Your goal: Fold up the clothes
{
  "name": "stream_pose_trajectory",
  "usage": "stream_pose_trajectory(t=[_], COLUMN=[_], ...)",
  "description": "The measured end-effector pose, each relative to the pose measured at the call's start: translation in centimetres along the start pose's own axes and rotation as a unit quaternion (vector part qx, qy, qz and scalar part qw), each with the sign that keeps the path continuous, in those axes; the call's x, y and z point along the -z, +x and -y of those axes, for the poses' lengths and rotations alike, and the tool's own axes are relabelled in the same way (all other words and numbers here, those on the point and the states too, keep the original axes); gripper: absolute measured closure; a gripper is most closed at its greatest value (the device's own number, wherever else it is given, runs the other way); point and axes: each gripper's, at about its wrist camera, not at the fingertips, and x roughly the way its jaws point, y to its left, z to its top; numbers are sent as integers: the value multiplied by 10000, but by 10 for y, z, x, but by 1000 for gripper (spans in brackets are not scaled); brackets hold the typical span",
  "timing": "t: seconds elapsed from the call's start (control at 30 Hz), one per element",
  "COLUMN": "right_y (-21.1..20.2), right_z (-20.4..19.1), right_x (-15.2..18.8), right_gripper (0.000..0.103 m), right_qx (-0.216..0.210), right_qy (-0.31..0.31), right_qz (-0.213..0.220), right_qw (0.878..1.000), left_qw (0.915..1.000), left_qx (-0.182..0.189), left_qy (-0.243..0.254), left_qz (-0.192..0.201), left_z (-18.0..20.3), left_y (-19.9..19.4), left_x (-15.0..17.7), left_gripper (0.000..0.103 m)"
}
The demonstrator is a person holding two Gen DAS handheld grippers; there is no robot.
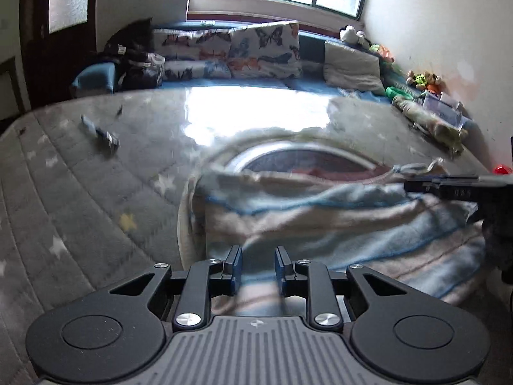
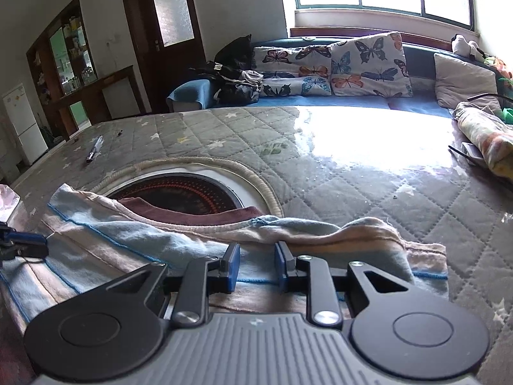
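The striped shirt [image 2: 198,243] lies rumpled on the quilted worktop [image 2: 368,199], partly over its round burner [image 2: 179,192]; my left tool [image 1: 258,268] and right tool [image 2: 255,266] hover open above it, so next I judge I must pinch an edge.

Two low, close wrist views toward sofa [image 1: 243,73], sharing striped garment [image 2: 134,250].

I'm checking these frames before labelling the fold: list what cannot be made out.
- Left wrist view: the striped garment is motion-blurred, so its type and folds are unreadable.
- Both views: the garment's near edge is hidden under each hand-held gripper, left and right.
- Right wrist view: the round burner is partly covered by the garment.
- Left wrist view: the pen is blurred.
- Both views: window glare washes out the quilted cover.
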Motion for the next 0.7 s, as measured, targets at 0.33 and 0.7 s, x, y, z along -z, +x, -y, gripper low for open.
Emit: stream_pose_trajectory(t=[0.33, 0.7], right_y=[11, 19], right_z=[-6, -15], right_x=[-13, -20], right_gripper=[80, 79], right_qx=[-5, 178], right_qy=[-89, -400], right_qz=[-88, -36], right_qw=[9999, 9990], left_qw=[9997, 9986], left_qx=[50, -511], left_qy=[165, 0], left_qz=[-179, -136], left_z=[18, 14], left_y=[52, 70], left_x=[-50, -50], left_gripper=[79, 80])
